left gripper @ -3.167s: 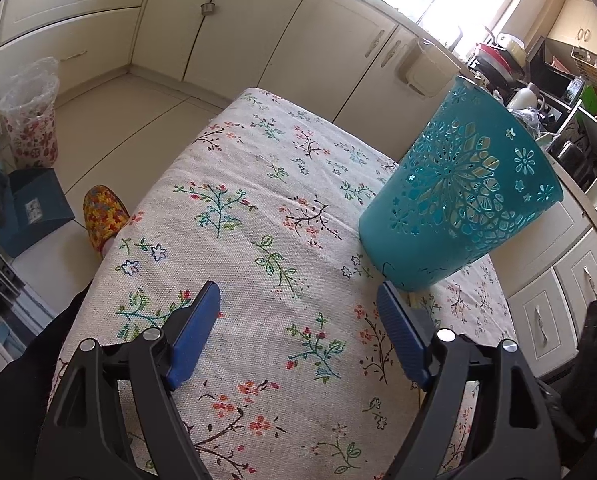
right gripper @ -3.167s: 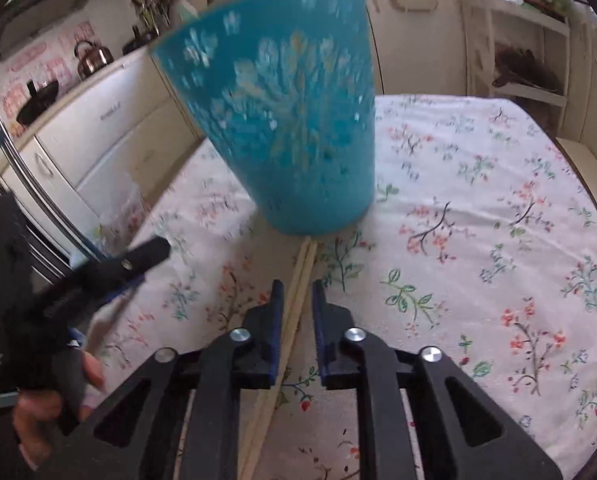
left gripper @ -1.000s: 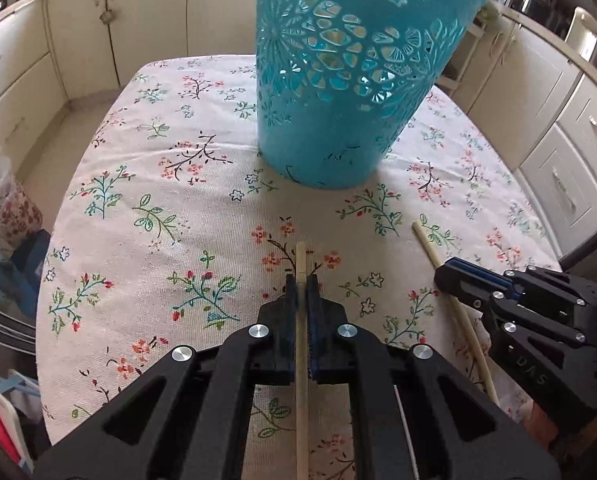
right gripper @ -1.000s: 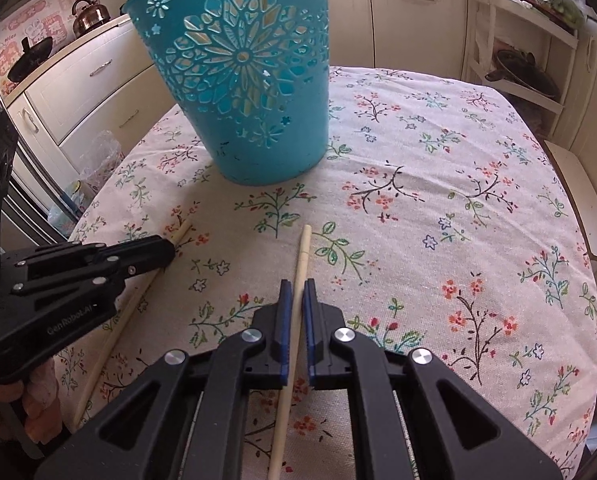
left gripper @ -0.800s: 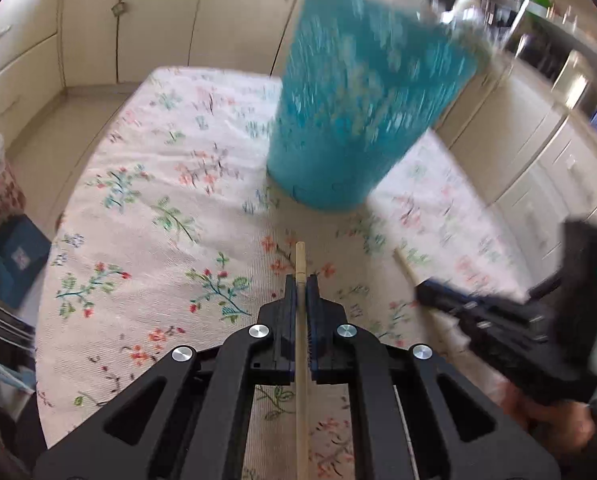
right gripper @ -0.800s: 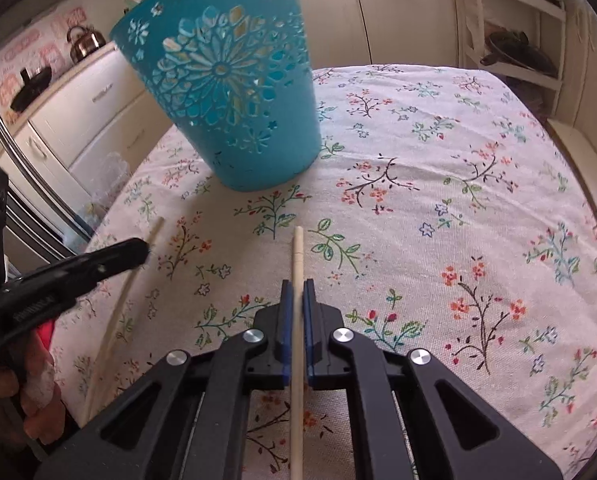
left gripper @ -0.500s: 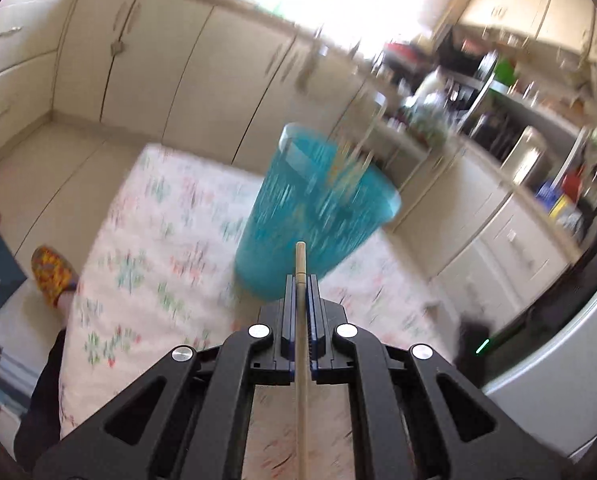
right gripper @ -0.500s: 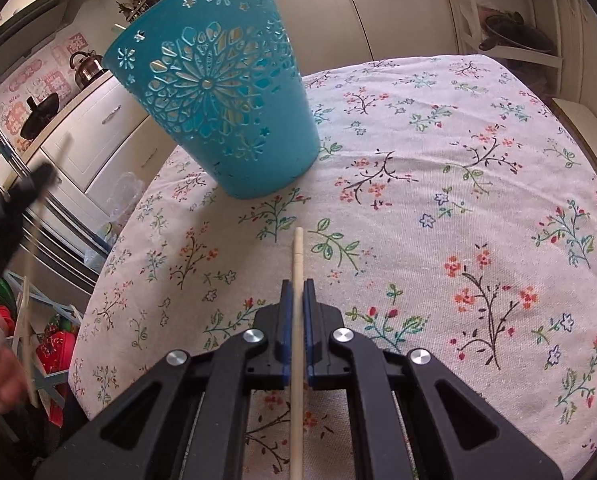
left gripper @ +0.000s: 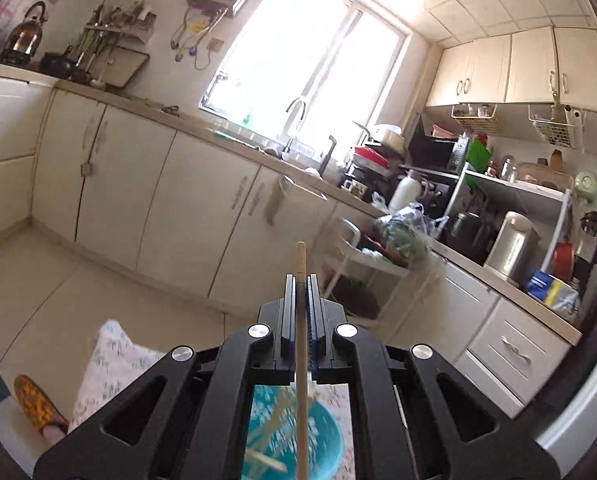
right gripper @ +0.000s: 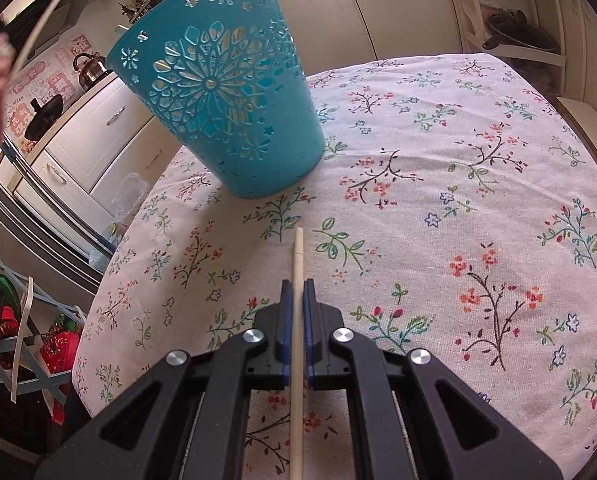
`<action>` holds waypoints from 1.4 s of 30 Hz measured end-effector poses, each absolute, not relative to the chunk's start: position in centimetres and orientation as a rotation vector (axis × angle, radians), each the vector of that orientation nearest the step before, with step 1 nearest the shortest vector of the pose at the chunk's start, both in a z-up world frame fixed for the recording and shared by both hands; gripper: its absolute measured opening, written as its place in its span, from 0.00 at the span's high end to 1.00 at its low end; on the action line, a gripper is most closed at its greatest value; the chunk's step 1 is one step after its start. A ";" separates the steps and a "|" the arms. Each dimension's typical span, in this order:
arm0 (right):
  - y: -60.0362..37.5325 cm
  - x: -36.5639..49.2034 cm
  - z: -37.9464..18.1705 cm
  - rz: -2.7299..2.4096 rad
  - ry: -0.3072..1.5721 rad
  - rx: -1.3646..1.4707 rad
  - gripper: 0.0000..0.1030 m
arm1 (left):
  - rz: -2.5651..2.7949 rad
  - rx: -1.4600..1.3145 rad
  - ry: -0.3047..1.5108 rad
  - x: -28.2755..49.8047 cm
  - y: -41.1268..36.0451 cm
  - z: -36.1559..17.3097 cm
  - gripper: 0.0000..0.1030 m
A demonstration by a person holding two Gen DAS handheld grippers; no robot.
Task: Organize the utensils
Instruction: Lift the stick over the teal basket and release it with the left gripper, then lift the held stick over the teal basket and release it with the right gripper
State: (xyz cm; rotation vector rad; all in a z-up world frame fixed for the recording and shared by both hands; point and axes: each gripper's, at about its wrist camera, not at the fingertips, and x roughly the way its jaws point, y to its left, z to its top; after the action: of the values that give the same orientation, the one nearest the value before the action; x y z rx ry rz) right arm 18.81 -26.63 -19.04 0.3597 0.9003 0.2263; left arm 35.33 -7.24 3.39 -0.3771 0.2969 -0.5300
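My left gripper (left gripper: 300,280) is shut on a wooden chopstick (left gripper: 300,256) and is raised high, pointing at the kitchen wall. The teal cut-out basket (left gripper: 322,436) lies below it, blurred, with several chopsticks inside. My right gripper (right gripper: 297,284) is shut on a second wooden chopstick (right gripper: 297,256), held low over the floral tablecloth (right gripper: 458,208). The teal basket (right gripper: 222,92) stands ahead and to the left of it. The left chopstick's curved length (right gripper: 38,12) shows at the top left of the right wrist view.
Cream cabinets (left gripper: 178,200), a sink with a tap (left gripper: 296,120) and a cluttered counter (left gripper: 498,240) lie beyond the table. A patterned slipper (left gripper: 38,404) is on the floor. A shelf rack (right gripper: 510,32) stands past the table's far edge.
My left gripper has lifted its chopstick off the table and swung up above the basket. My right gripper holds its chopstick nearly still, a little closer to the basket.
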 end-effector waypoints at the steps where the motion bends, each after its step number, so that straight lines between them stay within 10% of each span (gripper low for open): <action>1: -26.6 18.8 -19.1 0.226 0.900 0.361 0.94 | -0.515 -0.381 0.290 36.4 -7.5 3.2 0.95; 24: -26.5 18.7 -19.2 0.230 0.899 0.365 0.94 | -0.440 -0.172 0.400 36.4 -9.8 -4.6 0.94; 34: -25.6 18.6 -18.8 0.214 0.898 0.297 0.94 | -0.337 -0.312 0.473 30.1 -1.5 -7.2 0.44; 42: -27.6 15.9 -15.5 0.305 0.726 0.428 0.94 | -0.291 -0.357 0.706 28.5 -0.8 -16.7 0.43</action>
State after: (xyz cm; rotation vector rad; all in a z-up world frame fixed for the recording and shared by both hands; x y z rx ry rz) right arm 15.91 -27.62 -15.46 0.4277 0.7264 0.3048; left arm 28.53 -0.84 -16.73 -0.3572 0.7063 -0.2912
